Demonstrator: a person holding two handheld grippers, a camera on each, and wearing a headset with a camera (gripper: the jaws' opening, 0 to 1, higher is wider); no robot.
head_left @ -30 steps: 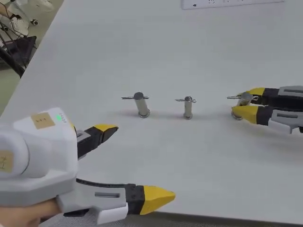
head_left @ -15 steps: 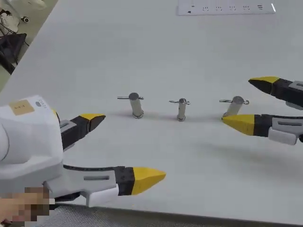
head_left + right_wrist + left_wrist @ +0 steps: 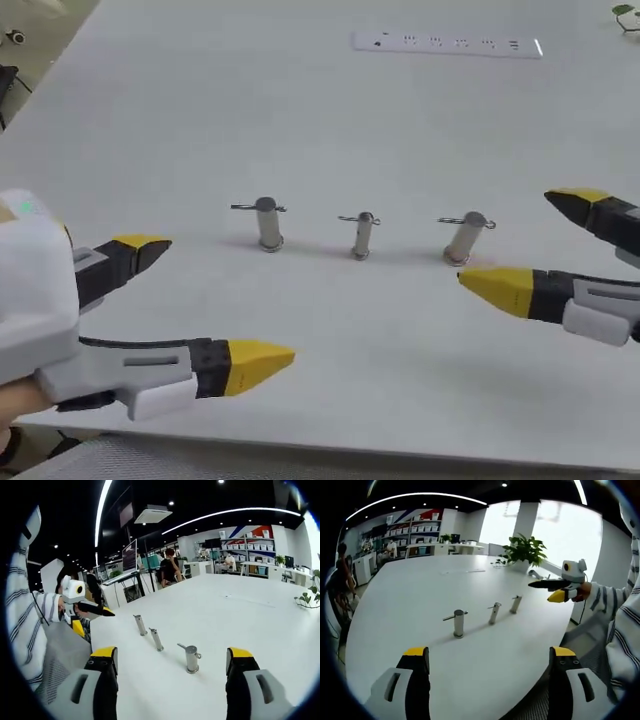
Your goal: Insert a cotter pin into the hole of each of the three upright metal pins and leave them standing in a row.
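Three upright metal pins stand in a row on the white table, each with a cotter pin through its head: the left pin point(image 3: 267, 222) point(image 3: 458, 623) point(image 3: 140, 624), the middle pin point(image 3: 362, 234) point(image 3: 494, 613) point(image 3: 157, 639) and the right pin point(image 3: 464, 237) point(image 3: 516, 603) point(image 3: 190, 658). The right pin leans slightly. My left gripper point(image 3: 205, 300) point(image 3: 487, 655) is open at the near left, well short of the pins. My right gripper point(image 3: 530, 240) point(image 3: 170, 655) is open just right of the right pin, holding nothing.
A white power strip point(image 3: 446, 44) lies at the far side of the table point(image 3: 330, 130). A potted plant point(image 3: 523, 552) stands beyond the table's end. The table's near edge runs just below my left gripper.
My right gripper has opened, let go of the right pin and drawn back to the right. The left gripper drifted left and nearer. The camera shifted, so the pins sit lower and further left.
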